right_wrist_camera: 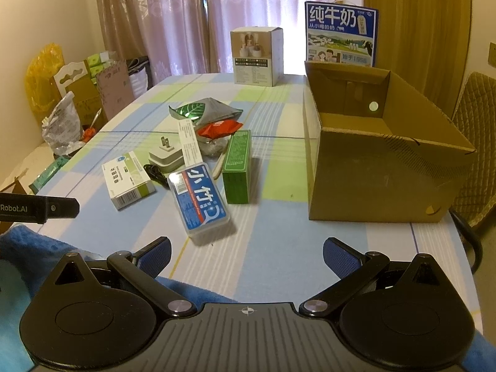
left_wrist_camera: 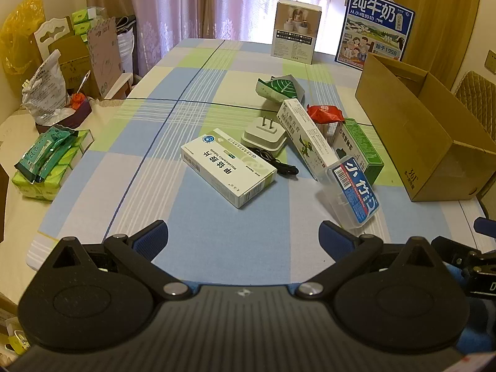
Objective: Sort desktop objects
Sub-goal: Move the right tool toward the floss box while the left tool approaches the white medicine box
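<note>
A cluster of small items lies mid-table: a white medicine box (left_wrist_camera: 228, 167) (right_wrist_camera: 127, 179), a white plug adapter (left_wrist_camera: 263, 135) (right_wrist_camera: 166, 156) with a black cable (left_wrist_camera: 276, 162), a long white box (left_wrist_camera: 305, 138), a green box (left_wrist_camera: 361, 148) (right_wrist_camera: 237, 167), a clear case with a blue label (left_wrist_camera: 353, 190) (right_wrist_camera: 200, 200), a red packet (left_wrist_camera: 325, 113) (right_wrist_camera: 218, 128) and a leaf-print pouch (left_wrist_camera: 280, 88) (right_wrist_camera: 201, 110). An open cardboard box (left_wrist_camera: 424, 133) (right_wrist_camera: 381, 152) stands at the right. My left gripper (left_wrist_camera: 243, 238) and right gripper (right_wrist_camera: 246, 255) are both open, empty, short of the cluster.
A tall white product box (left_wrist_camera: 296, 32) (right_wrist_camera: 257, 57) and a blue milk carton (left_wrist_camera: 373, 29) (right_wrist_camera: 341, 32) stand at the far end. Green tissue packs (left_wrist_camera: 52, 161) and bags (left_wrist_camera: 46, 90) crowd the left side. A chair (right_wrist_camera: 477, 142) stands to the right. Checked cloth (left_wrist_camera: 217, 235) lies near me.
</note>
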`<state>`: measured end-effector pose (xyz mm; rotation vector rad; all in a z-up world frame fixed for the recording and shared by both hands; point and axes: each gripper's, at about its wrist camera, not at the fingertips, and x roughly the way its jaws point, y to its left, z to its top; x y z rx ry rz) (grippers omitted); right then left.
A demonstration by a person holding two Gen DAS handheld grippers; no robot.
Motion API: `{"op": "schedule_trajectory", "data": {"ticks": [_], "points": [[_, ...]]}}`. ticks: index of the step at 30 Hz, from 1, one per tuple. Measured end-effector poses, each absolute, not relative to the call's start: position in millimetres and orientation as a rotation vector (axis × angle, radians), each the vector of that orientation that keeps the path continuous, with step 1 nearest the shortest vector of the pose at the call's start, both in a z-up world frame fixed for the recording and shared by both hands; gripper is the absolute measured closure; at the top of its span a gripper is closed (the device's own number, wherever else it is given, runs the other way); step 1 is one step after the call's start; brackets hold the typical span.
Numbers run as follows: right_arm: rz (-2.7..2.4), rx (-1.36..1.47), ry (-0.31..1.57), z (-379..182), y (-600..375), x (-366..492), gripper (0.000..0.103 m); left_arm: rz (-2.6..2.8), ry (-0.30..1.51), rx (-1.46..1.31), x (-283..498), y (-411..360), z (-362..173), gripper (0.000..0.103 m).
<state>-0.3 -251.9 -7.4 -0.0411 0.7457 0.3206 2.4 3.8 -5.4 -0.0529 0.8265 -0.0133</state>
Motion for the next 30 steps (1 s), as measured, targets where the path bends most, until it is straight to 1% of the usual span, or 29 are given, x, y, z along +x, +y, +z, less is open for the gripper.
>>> {"op": "schedule_trajectory", "data": {"ticks": [30], "points": [[0.306, -0.086, 0.776, -12.0, -244.6, 4.0, 0.002, -0.024, 0.841, -0.119, 4.5, 12.8, -7.3, 0.001]]}}
